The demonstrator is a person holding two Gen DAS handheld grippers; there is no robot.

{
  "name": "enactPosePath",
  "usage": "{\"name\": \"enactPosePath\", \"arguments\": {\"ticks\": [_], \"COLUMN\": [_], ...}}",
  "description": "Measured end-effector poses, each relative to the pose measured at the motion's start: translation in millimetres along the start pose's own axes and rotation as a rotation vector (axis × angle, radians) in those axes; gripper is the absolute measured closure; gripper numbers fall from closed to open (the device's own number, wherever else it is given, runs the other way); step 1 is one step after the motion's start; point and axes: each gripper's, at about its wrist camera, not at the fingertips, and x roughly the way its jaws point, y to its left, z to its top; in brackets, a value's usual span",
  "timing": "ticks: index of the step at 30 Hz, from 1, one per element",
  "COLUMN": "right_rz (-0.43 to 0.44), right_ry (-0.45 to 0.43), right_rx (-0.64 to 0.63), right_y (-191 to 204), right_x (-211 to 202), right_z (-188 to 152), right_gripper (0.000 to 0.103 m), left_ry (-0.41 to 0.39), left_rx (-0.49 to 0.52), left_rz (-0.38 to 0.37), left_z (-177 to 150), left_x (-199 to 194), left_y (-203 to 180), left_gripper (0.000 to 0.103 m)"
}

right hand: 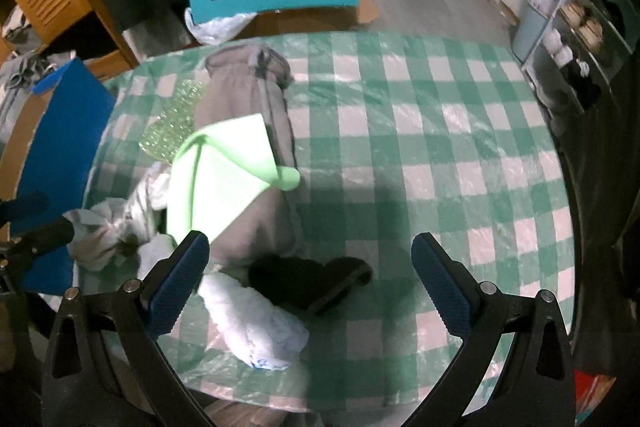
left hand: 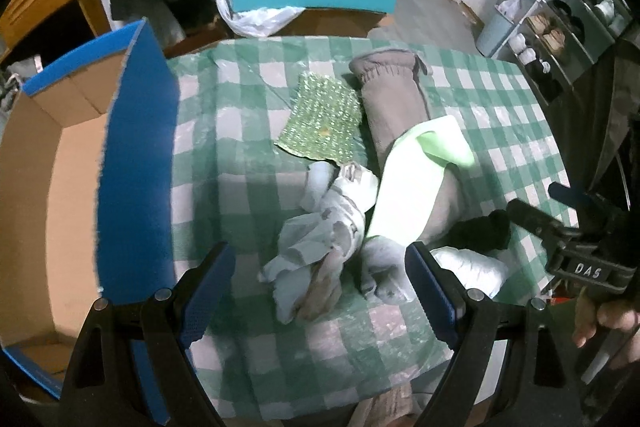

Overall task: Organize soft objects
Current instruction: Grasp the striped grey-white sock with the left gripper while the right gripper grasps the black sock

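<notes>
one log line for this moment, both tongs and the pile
left tongs: open, over crumpled socks | right tongs: open, over black item | held: nothing | cardboard box: open, left of table

On the checked tablecloth (right hand: 420, 131) I count one grey garment (right hand: 244, 107), one light green cloth (right hand: 224, 175), one sparkly green pad (left hand: 322, 115) and one black item (right hand: 304, 277). I also see two crumpled pale rags (left hand: 320, 231) (right hand: 252, 323). At nine o'clock I count one cardboard box (left hand: 52, 195).
</notes>
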Motion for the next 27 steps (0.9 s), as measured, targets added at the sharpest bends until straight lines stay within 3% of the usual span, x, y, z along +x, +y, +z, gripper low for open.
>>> {"name": "enactPosePath", "arguments": {"ticks": [18, 23, 27], "right_rz": [-0.044, -0.054, -0.065], "right_ry": [0.172, 0.211, 0.233], "right_rx": [-0.016, -0.018, -0.013], "right_y": [-2, -3, -6], "right_x": [54, 67, 75], "right_z": [-14, -18, -20], "right_gripper": [0.003, 0.008, 0.011], "left_ry": [0.119, 0.124, 0.119], "left_rx": [0.024, 0.027, 0.006], "left_rz": [0.004, -0.019, -0.048], "left_z": [4, 3, 4], "left_x": [63, 71, 74], "left_y": [-9, -12, -11], "left_gripper": [0.015, 0.015, 0.034]}}
